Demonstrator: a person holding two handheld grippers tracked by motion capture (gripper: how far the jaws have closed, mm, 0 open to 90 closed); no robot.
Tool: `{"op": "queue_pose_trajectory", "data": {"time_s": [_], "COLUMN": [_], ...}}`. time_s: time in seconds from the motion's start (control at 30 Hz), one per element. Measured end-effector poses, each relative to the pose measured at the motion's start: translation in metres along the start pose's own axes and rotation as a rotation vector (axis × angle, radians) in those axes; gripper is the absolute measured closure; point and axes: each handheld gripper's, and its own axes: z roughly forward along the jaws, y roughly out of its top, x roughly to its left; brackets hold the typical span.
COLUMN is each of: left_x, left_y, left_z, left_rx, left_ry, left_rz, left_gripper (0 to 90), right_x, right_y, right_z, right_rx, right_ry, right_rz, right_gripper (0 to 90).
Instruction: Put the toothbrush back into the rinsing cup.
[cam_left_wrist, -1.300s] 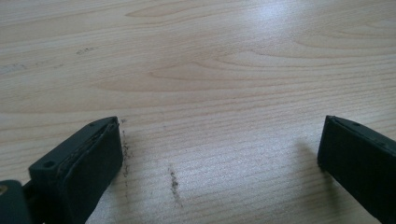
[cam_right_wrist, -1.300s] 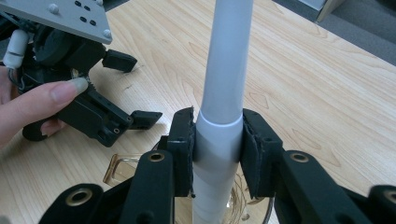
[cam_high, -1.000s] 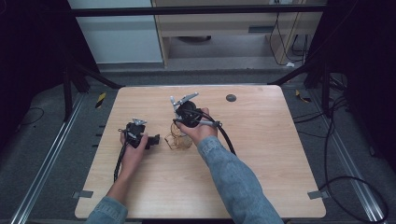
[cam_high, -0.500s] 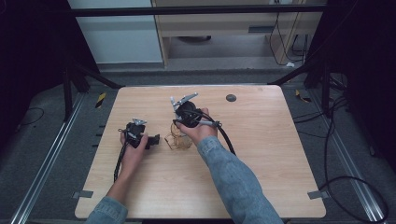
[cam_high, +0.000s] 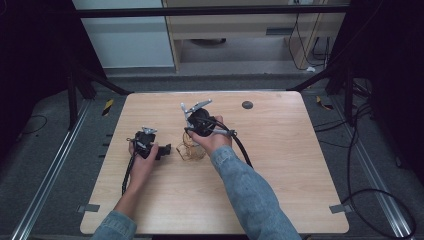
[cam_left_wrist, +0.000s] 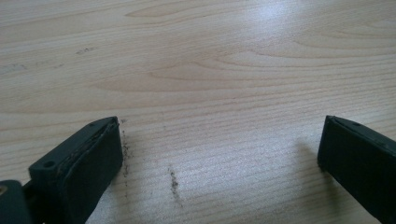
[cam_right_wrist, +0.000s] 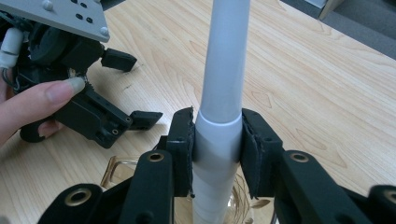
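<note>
Item in progress: we are holding a white tube (cam_right_wrist: 223, 93) upright in the right gripper (cam_right_wrist: 217, 149), fingers clamped on it above a clear glass vessel (cam_high: 192, 150), while the left gripper (cam_left_wrist: 219, 163) is resting wide open and empty on the wooden surface (cam_high: 280, 165); placement is looking unfinished.

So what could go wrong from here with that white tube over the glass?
1. The right gripper clamps the smooth white tube with narrow fingers; it could slip or tilt.
2. The tube's lower end sits at the clear glass container below; a sideways push might tip or knock it.
3. The left gripper lies open close beside the glass, so the two grippers could bump.
</note>
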Motion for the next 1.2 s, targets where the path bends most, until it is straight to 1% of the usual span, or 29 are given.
{"op": "queue_pose_trajectory", "data": {"time_s": [0.23, 0.5, 0.63, 0.73, 0.8, 0.97, 1.2], "left_x": [0.0, 0.0001, 0.0, 0.0, -0.0001, 0.0001, 0.0], "left_y": [0.0, 0.0001, 0.0, 0.0, 0.0, 0.0001, 0.0], "left_z": [0.0, 0.0, 0.0001, 0.0, 0.0001, 0.0, 0.0], "left_rx": [0.0, 0.0, 0.0, 0.0, 0.0, 0.0, 0.0], "left_ry": [0.0, 0.0, 0.0, 0.0, 0.0, 0.0, 0.0], "left_rz": [0.0, 0.002, 0.0, 0.0, -0.001, 0.002, 0.0], "left_gripper": [0.0, 0.0, 0.0, 0.0, 0.0, 0.0, 0.0], "right_x": [0.0012, -0.0005, -0.0005, 0.0006, 0.0006, 0.0004, 0.0004], "right_y": [0.0017, 0.0031, 0.0033, 0.0037, 0.004, 0.004, 0.0049], "right_z": [0.0032, 0.0054, 0.0061, 0.0065, 0.0067, 0.0077, 0.009], "right_rx": [-0.002, -0.002, -0.003, -0.001, 0.0, -0.004, -0.006], "right_ry": [-0.004, -0.008, -0.009, -0.008, -0.011, -0.01, -0.011], "right_rz": [-0.013, -0.007, -0.014, -0.009, -0.018, -0.01, -0.014], "right_gripper": [67.2, 67.0, 66.9, 66.9, 66.9, 66.7, 65.9]}}
